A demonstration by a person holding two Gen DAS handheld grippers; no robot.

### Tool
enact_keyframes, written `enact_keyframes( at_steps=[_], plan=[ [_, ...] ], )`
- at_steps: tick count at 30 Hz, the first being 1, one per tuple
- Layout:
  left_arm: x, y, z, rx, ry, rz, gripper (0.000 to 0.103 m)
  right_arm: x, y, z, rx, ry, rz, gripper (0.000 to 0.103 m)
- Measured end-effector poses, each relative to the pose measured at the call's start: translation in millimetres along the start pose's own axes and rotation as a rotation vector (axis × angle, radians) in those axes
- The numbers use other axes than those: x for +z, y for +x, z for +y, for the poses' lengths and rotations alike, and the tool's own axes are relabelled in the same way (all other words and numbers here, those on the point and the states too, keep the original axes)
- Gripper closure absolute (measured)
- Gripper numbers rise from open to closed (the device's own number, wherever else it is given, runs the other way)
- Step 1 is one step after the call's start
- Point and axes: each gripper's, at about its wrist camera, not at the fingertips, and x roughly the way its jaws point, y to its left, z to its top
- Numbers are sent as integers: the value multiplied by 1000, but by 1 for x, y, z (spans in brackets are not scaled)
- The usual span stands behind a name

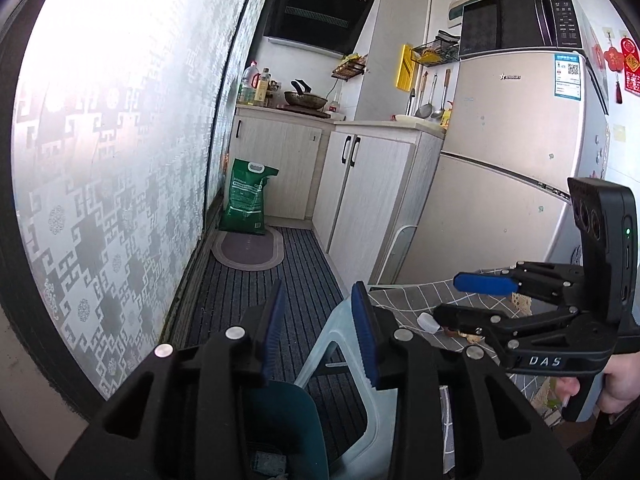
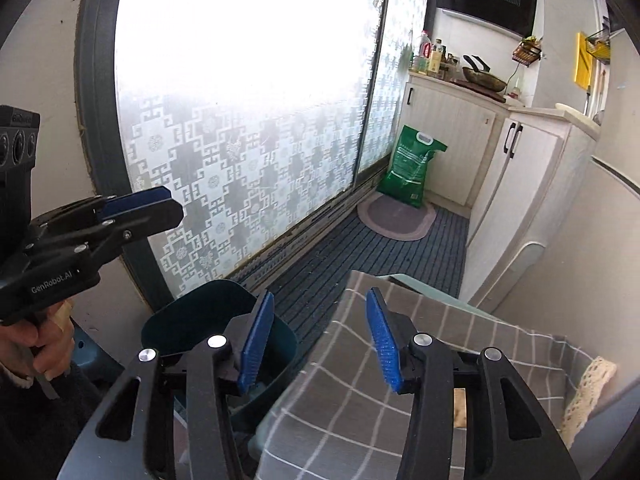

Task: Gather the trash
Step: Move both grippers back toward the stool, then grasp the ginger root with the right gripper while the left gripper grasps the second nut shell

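My left gripper (image 1: 320,332) hangs part open and empty above the dark teal bin (image 1: 284,428), a pale plastic stool (image 1: 344,344) just ahead of its fingers. My right gripper (image 2: 320,344), jaws also apart and empty, hovers over the checked tablecloth (image 2: 360,400); beneath its lower finger, seen from the left, lie a white cap (image 1: 427,323) and scraps. A green sack (image 1: 246,200) leans against cabinets beyond.

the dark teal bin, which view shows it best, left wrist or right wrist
The right wrist view: the dark teal bin shows its open rim and inner wall beside the checked cloth. The left wrist view catches only part of the bin's wall, low between that gripper's fingers.
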Motion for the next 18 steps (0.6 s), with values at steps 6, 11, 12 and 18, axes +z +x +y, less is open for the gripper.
enact_keyframes(
  at_steps=[6,11,12,18],
  plan=[
    [-3,29,-26,-1,79,47,66,-16,-7,-55,-67,45,-7,56],
    [-10,57,-45,-11,134,109,64,-43,-2,-90,-76,148,14,56],
    [-11,61,-49,-14,148,114,64,-50,1,-94,-73,160,26,56],
    [-14,87,-81,-60,229,158,57,-84,16,-109,-58,200,91,55]
  ],
)
